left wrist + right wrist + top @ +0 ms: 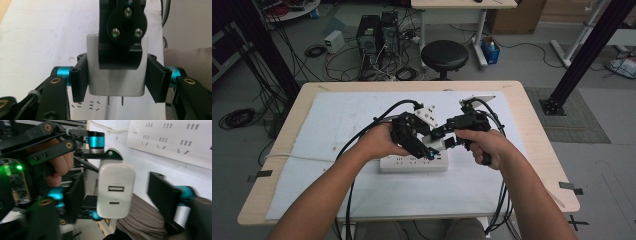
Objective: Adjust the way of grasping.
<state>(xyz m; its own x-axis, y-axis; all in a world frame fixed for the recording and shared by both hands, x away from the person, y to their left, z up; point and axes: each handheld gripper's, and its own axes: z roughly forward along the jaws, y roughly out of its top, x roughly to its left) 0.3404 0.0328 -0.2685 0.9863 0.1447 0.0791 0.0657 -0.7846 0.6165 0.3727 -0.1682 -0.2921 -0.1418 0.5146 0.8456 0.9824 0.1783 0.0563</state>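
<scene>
The left hand-held gripper (117,82) is clamped on the sides of the white charger (116,75), holding it in the air just above the power strip (412,164) on the desk (532,150). In the left gripper view the two prongs (115,100) point down, clear of the strip.

The right hand-held gripper (117,195) has its jaws apart on either side of the charger (115,188). Its left pad looks very near or touching, while the right pad stands clearly off, so it has no grip yet (the jaws sit about halfway between wide and shut).

The step in hand looks like a handover, or a two-gripper steadying before plugging in. To do it well, I would:

- centre the right gripper so both pads meet flat faces together;
- close squarely, clear of the USB ports (116,188) on the end face;
- keep the left grip firm until the right one holds, so the charger does not twist;
- keep the prongs upright over a matching pair of slots.

Counted: one charger, two prongs, two ports on its end, one power strip, two grippers. A white sheet (332,125) covers the desk.
</scene>
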